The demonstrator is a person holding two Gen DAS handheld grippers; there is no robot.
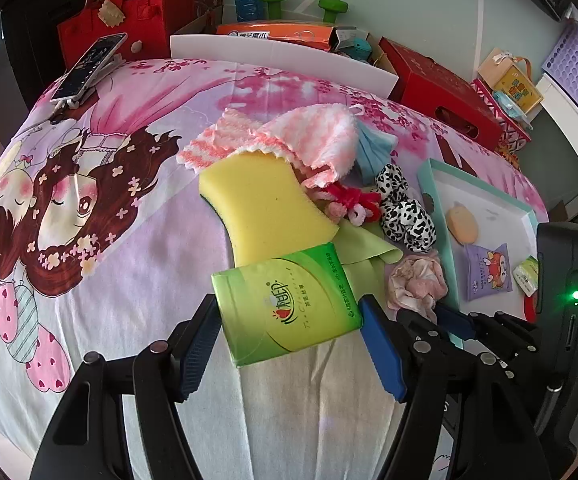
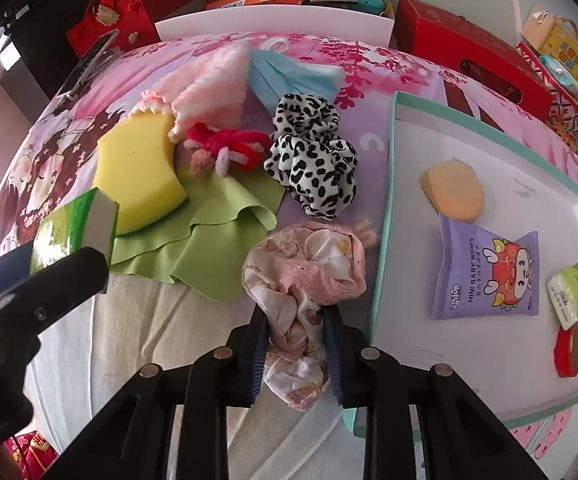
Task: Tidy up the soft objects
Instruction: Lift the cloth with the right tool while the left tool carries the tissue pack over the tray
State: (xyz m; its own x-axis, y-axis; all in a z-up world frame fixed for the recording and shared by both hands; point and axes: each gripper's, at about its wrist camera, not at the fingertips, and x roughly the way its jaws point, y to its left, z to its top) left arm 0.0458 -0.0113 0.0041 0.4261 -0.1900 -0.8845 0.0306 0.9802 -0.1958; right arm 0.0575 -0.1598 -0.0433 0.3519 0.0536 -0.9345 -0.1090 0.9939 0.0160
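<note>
My left gripper (image 1: 289, 320) is shut on a green tissue pack (image 1: 285, 304), held just in front of the yellow sponge (image 1: 265, 208); the pack also shows in the right wrist view (image 2: 73, 232). My right gripper (image 2: 295, 328) is shut on a pink floral scrunchie (image 2: 305, 280), which also shows in the left wrist view (image 1: 417, 280). Loose on the bedsheet lie a green cloth (image 2: 209, 224), a leopard-print scrunchie (image 2: 313, 160), a red and pink pipe-cleaner bundle (image 2: 225, 148), a pink fluffy towel (image 2: 209, 84) and a blue cloth (image 2: 289, 76).
A teal-rimmed white box lid (image 2: 385, 240) lies to the right, holding an orange sponge (image 2: 453, 192), a purple wipes pack (image 2: 485, 276), a small tissue pack (image 2: 573, 296) and a red tape roll (image 2: 569, 348). A phone (image 1: 89, 68), red bags and boxes line the far edge.
</note>
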